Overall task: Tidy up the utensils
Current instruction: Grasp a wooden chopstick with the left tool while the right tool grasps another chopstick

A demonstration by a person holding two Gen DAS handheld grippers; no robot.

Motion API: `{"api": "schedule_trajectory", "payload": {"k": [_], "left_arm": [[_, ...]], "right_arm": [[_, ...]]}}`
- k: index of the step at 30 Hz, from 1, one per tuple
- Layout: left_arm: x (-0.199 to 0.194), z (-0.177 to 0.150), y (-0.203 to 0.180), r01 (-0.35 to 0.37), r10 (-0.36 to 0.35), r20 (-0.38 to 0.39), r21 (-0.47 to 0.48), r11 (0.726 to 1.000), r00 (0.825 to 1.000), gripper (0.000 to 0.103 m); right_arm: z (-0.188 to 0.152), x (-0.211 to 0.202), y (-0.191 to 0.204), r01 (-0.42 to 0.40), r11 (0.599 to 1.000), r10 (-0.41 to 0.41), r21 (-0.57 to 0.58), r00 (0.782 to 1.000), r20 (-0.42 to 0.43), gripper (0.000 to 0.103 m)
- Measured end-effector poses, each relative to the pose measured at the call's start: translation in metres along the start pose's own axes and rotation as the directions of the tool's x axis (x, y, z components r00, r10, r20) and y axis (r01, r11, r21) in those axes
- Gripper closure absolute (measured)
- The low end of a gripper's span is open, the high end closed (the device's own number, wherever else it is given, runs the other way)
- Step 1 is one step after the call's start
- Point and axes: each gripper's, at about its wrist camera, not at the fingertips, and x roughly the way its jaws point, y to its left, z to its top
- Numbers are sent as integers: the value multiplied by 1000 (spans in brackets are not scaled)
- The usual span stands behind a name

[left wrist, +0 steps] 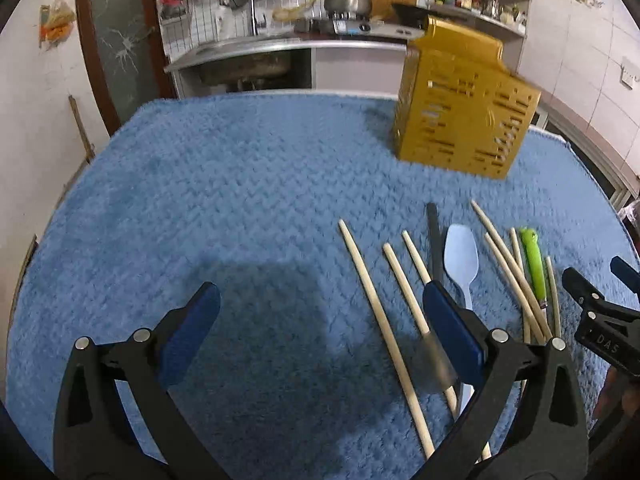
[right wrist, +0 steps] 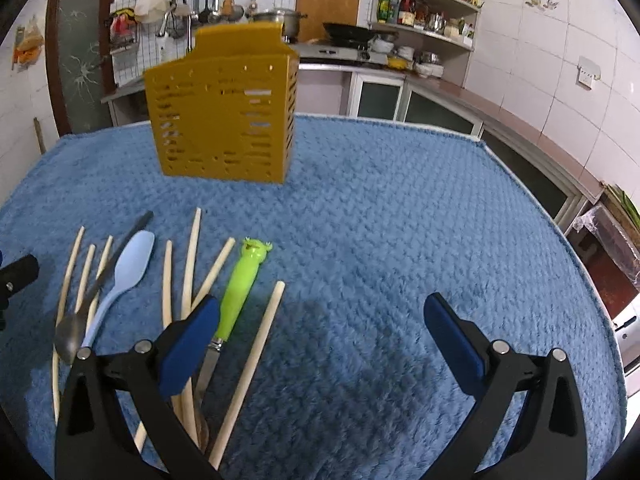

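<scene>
I see my left gripper [left wrist: 320, 312] and right gripper [right wrist: 320, 320] both spread wide, holding nothing, low over the blue mat [right wrist: 400, 220]. Chopsticks [left wrist: 384, 320], a blue spoon [right wrist: 128, 268] and a green-handled knife [right wrist: 242, 284] lie loose between them, the yellow holder [right wrist: 224, 108] upright beyond.

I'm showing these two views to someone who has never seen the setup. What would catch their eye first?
Probably the yellow slotted utensil holder, upright at the far side of the blue textured cloth. Next, the loose utensils near the cloth's front edge: pale wooden chopsticks, a light blue spoon and a bright green-handled knife. Both claws, left and right, are open and hold nothing.
</scene>
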Motion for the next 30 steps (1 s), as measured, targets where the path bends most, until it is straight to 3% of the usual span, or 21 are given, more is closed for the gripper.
{"api": "schedule_trajectory", "payload": {"k": [10, 11, 12, 15, 18, 23, 26, 30], "left_arm": [[29, 12, 1, 15, -16, -101, -11, 1000, 995, 5], [31, 13, 1, 16, -18, -106, -17, 1000, 994, 6], [32, 14, 1, 20, -22, -109, -22, 1000, 994, 7], [34, 19, 0, 38, -42, -129, -37, 999, 991, 21], [38, 22, -2, 48, -54, -159, -42, 998, 986, 31], [50, 22, -6, 53, -65, -230, -57, 997, 971, 66], [52, 23, -5, 40, -54, -231, -62, 997, 971, 72], [54, 24, -7, 43, -56, -221, -64, 997, 974, 81]], "right_arm": [[1, 15, -1, -3, 1000, 5, 29, 997, -81, 5], [1, 16, -1, -13, 999, 16, 32, 996, -92, 8], [2, 17, -1, -23, 999, 27, 38, 994, -104, 18], [5, 23, -1, -64, 996, 72, 58, 986, -148, 39], [6, 28, 1, -89, 994, 100, 68, 978, -182, 50], [7, 32, 8, -97, 994, 107, 59, 971, -213, 64], [9, 32, 11, -91, 995, 100, 50, 969, -224, 77], [10, 35, 14, -94, 994, 103, 50, 970, -222, 83]]}}
